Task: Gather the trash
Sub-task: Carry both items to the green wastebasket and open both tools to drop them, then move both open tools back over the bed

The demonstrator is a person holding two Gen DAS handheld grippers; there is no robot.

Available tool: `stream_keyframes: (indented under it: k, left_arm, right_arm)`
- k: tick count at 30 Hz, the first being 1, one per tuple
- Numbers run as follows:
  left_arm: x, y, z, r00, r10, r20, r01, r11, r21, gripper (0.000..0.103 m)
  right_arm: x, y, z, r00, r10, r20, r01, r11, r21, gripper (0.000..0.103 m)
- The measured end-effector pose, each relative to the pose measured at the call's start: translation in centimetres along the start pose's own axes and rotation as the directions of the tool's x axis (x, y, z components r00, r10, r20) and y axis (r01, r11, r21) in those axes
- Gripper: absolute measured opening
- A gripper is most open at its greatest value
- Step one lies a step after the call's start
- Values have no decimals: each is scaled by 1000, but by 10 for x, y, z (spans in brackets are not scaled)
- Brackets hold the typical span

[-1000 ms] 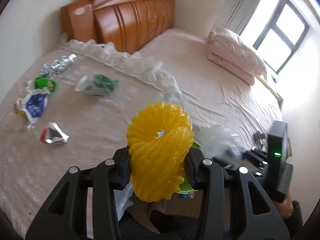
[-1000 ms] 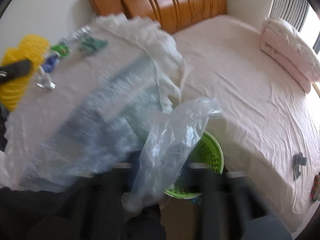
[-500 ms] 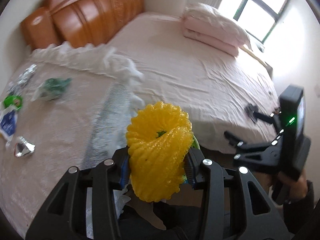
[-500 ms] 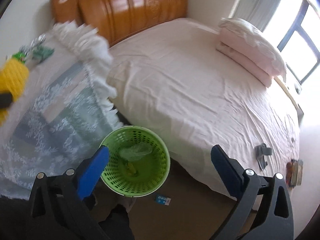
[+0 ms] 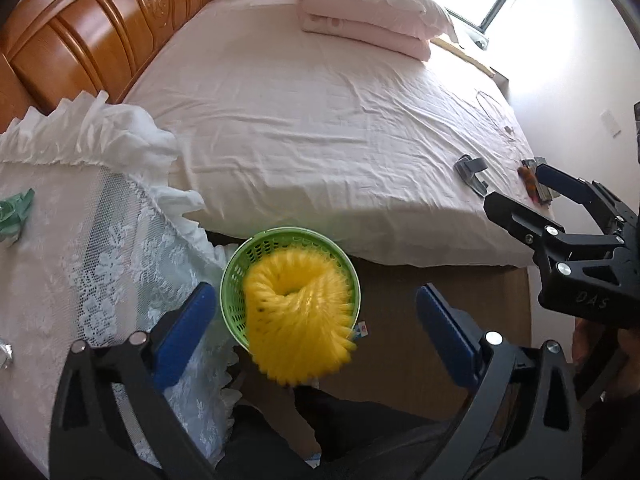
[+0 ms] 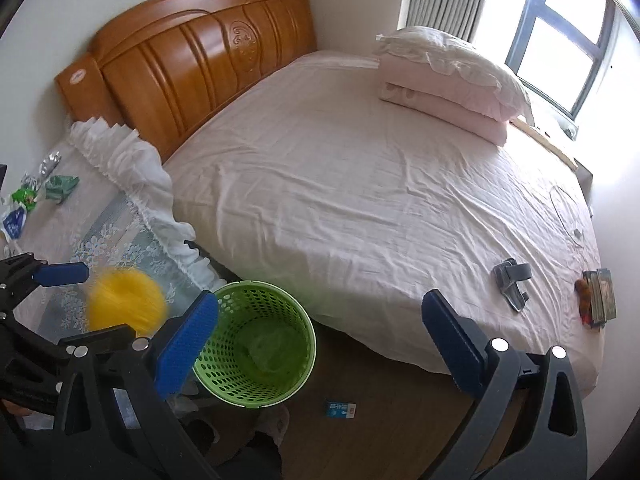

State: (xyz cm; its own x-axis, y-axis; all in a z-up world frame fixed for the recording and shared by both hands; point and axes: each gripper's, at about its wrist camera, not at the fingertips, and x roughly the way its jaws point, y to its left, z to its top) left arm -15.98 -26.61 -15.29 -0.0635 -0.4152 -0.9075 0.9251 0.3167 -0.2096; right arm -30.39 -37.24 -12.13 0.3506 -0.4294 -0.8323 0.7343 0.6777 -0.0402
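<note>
The step in hand is the drop. The left gripper (image 5: 316,320) hangs over the green bin (image 5: 236,280), which stands on the floor between the bed (image 5: 320,120) and the lace-covered tabletop (image 5: 80,260). Its fingers are opening, and the yellow foam net (image 5: 298,320) sits blurred in the gap between them, touching neither pad, so I judge it to be falling loose toward the bin. In the right wrist view the net (image 6: 126,304) shows just left of the bin (image 6: 256,344), beside the rim, so whether it lands inside cannot be told yet.

The right gripper (image 6: 320,332) holds nothing; its fingers stand wide, aimed at the bin and the bed's edge. A clear scrap seems to lie in the bin's bottom already.

More trash waits at the tabletop's far end: a green wrapper (image 6: 60,188), a blue-and-white packet (image 6: 14,224) and crumpled foil (image 6: 50,162). A small blue card (image 6: 340,409) lies on the floor near the bin.

The next move likely calls for swinging a gripper, fingers wide, back over the tabletop and pinching one of those light, crinkly pieces without snagging the lace.
</note>
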Motion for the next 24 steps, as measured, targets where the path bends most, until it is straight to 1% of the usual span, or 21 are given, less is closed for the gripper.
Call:
stream_keyframes:
  k: [3,6,10,13,20,22,24]
  left_arm:
    - [-3,3,0,1000,2,0,-2,1000,-17,95]
    - [-16,10,-1,999,21,34,-19,999,-50,95]
    - [-38,21,-3,991,93,93,-85,992,-92,95]
    - [-50,31,-5,985,123,121,-108,986,-127,95]
    - [-63,49,-8,981,138,138,-113,978,-178,95]
    - [-67,57,-11,977,155,145,-124,972,-199,95]
    - [-75,65,-16,970,181,161,-142,964,-227,95]
  right_arm:
    - [1,-1,1,1000,3,-1,-3,1000,7,101]
    - [3,2,4,1000,16,-1,-16,1000,8,101]
    - [4,11,8,1000,31,4,-31,1000,-4,101]
    - [4,18,11,999,42,5,-42,999,-17,101]
    - [3,36,17,998,63,10,-63,997,-47,101]
    - [1,43,20,997,71,15,-70,996,-56,101]
    - [-1,52,24,996,85,22,-84,994,-69,101]
